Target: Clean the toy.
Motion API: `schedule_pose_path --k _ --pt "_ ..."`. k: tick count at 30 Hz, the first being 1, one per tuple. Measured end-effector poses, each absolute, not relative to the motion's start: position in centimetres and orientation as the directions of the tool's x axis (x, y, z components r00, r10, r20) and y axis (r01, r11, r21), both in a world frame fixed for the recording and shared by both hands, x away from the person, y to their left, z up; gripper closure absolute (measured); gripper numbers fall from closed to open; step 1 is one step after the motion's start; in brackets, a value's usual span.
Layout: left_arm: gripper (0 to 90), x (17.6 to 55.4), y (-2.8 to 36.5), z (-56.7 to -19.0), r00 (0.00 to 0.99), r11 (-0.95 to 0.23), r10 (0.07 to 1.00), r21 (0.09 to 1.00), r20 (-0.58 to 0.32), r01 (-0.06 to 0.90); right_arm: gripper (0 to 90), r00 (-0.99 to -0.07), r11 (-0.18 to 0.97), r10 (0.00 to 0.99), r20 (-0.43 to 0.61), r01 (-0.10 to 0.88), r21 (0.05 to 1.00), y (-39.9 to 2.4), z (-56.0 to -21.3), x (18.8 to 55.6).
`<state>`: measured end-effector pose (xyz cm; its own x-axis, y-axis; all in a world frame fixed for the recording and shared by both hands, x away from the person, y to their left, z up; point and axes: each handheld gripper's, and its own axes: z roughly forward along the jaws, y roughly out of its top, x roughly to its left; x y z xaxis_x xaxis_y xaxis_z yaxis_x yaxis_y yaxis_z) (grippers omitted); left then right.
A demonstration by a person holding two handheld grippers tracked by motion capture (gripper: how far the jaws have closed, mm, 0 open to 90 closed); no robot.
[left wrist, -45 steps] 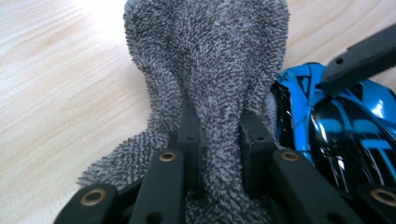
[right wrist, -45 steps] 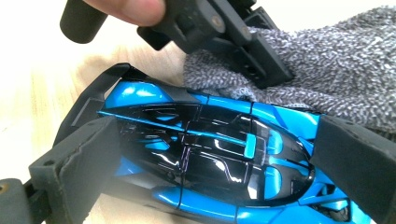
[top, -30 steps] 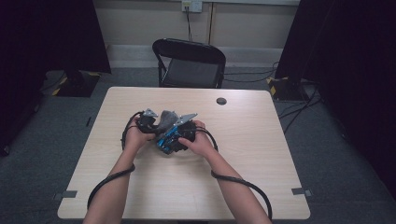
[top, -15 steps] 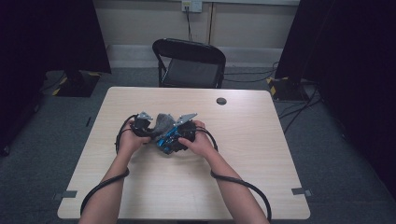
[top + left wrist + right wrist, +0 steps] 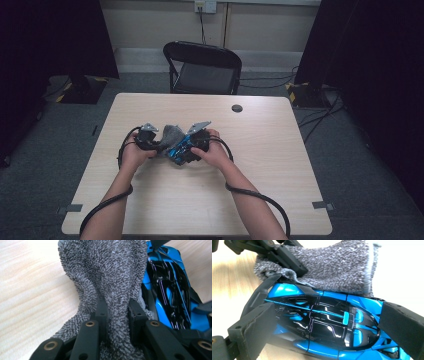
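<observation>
Grey cloth (image 5: pixel 110 282) in left tongs (image 5: pixel 117 315), against (right-held) blue toy car (image 5: pixel 324 322).

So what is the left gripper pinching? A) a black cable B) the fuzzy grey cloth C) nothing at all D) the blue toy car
B: in the left gripper view the left gripper has its two black jaws shut on a fold of the grey cloth, with the blue toy car beside it.
</observation>
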<state>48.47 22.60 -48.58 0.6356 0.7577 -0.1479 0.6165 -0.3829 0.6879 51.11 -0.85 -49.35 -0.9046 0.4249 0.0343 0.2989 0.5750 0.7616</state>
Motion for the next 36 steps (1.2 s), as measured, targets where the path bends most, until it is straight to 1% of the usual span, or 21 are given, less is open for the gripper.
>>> schedule_pose_path --k 14,17,22,27,36 --pt "74.3 46.1 24.0 -48.3 0.646 -0.391 0.744 0.673 -0.17 0.627 0.7 -0.905 0.574 0.424 0.034 0.297 0.763 -0.9 -49.4 51.1" --pt "74.3 45.5 24.3 -48.1 0.632 -0.376 0.751 0.663 -0.191 0.647 0.8 -0.906 0.573 0.423 0.034 0.296 0.764 -0.9 -49.4 51.1" --pt "74.4 44.5 24.8 -47.8 0.638 -0.387 0.746 0.655 -0.192 0.649 0.8 -0.907 0.56 0.42 0.036 0.291 0.776 -1.1 -49.5 51.1" --pt "74.4 43.6 25.4 -47.7 0.63 -0.375 0.748 0.65 -0.209 0.661 0.8 -0.907 0.577 0.42 0.036 0.298 0.761 -0.9 -49.3 51.2" --pt "74.5 42.4 26.4 -47.4 0.617 -0.361 0.756 0.646 -0.22 0.673 0.8 -0.907 0.573 0.419 0.035 0.294 0.765 -0.9 -49.4 51.2"
